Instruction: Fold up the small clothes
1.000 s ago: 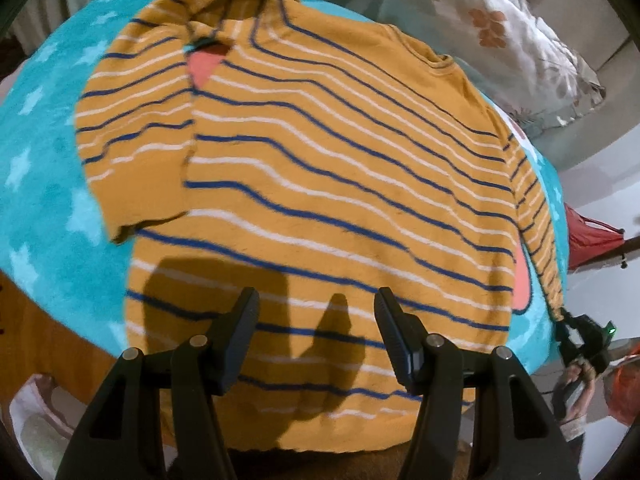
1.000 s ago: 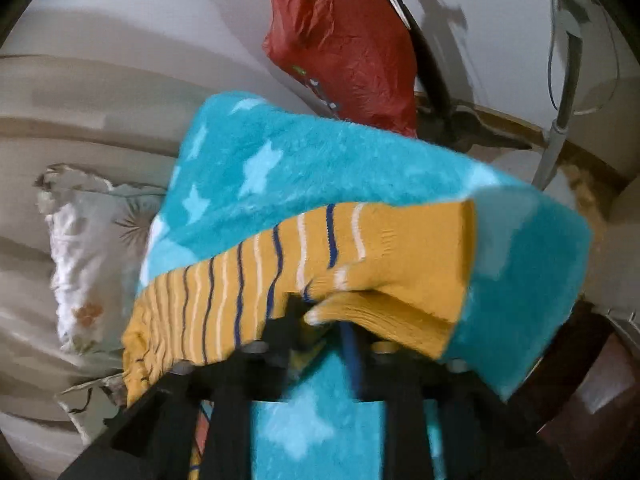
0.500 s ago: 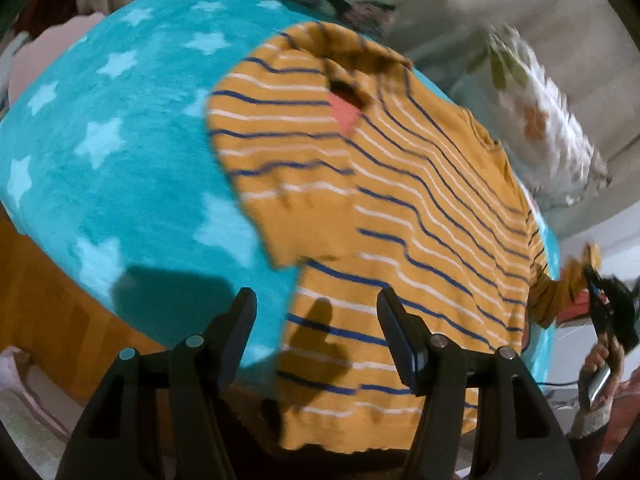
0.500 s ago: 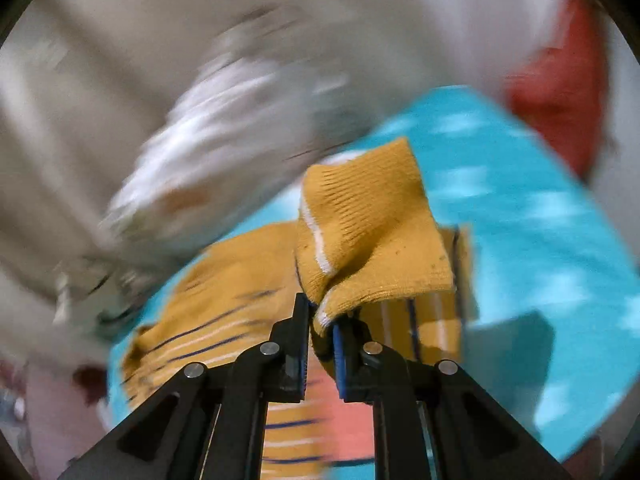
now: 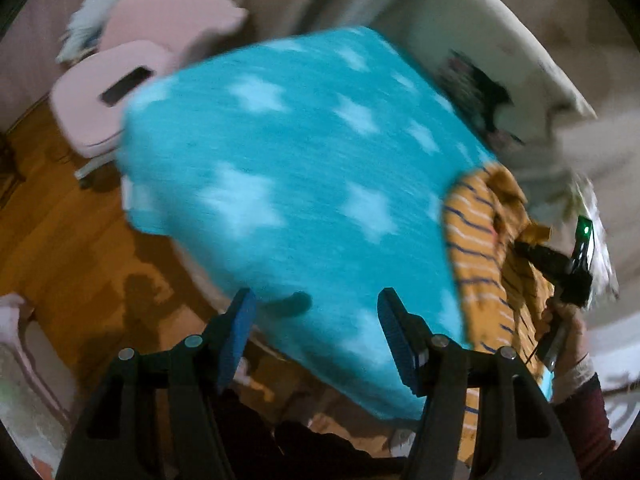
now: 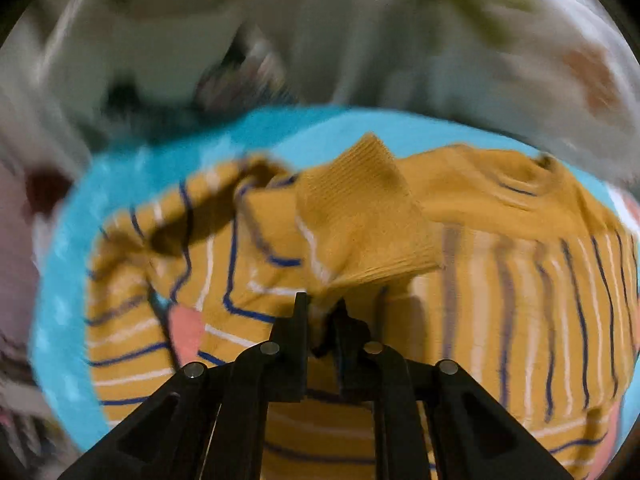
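Observation:
A mustard sweater with blue and white stripes lies on a turquoise blanket with white stars. My right gripper is shut on the sweater's ribbed sleeve cuff and holds it up over the sweater's body. In the left wrist view the sweater shows at the right edge, with my right gripper above it. My left gripper is open and empty over the blanket's near edge, away from the sweater.
A pink chair with a dark phone on its seat stands at the far left on a wooden floor. Pale floral cushions lie behind the blanket. Both views are motion-blurred.
My right gripper has carried the sleeve cuff up and across over the sweater's body. My left gripper has swung left, off the sweater, to over bare blanket.

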Demonstrator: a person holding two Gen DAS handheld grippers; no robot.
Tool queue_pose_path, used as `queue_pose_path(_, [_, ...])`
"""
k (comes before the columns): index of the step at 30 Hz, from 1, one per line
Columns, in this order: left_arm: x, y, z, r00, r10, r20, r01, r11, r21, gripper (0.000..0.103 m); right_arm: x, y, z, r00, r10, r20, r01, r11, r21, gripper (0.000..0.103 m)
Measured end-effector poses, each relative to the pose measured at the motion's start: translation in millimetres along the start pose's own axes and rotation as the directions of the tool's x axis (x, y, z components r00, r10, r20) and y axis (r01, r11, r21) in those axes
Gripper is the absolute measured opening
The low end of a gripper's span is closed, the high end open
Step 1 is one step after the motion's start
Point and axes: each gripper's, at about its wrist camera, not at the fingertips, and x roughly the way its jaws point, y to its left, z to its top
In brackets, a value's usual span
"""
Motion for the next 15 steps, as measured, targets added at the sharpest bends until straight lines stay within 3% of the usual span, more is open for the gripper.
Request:
queue_pose_path(2, [-4, 22, 5, 1.000, 0.020, 0.010, -0.019, 0.999, -0.045, 0.062, 8, 26, -2, 0.993, -0.113, 0.025, 0.115, 0.987, -0.109, 0.037])
queue_pose_path(3, [-4, 30, 7, 1.000, 0.024, 0.011, -0.023, 0.998, -0.058, 0.062, 8, 37, -2, 0.991, -0.130, 0.037, 0.134, 0.979, -0.152, 0.052])
queue_pose_path(4, [-2, 36, 10, 1.000, 0.027, 0.009, -0.027, 0.997, -0.073, 0.062, 7, 48, -4, 0.990, -0.132, 0.045, 0.139, 0.972, -0.191, 0.056])
queue_pose_path(6, [0, 46, 15, 1.000, 0.028, 0.002, -0.027, 0.995, -0.099, 0.062, 2, 69, -11, 0.990, -0.126, 0.065, 0.139, 0.953, -0.269, 0.056])
queue_pose_path(8, [4, 50, 21, 1.000, 0.017, -0.006, -0.018, 0.993, -0.113, 0.062, -2, 85, -14, 0.998, -0.045, 0.039, 0.055, 0.949, -0.309, 0.056])
queue_pose_path(15, [15, 29, 32, 1.000, -0.014, -0.014, 0.014, 0.999, -0.046, 0.064, -42, 95, -38, 0.997, 0.069, 0.028, -0.058, 0.951, -0.304, 0.056])
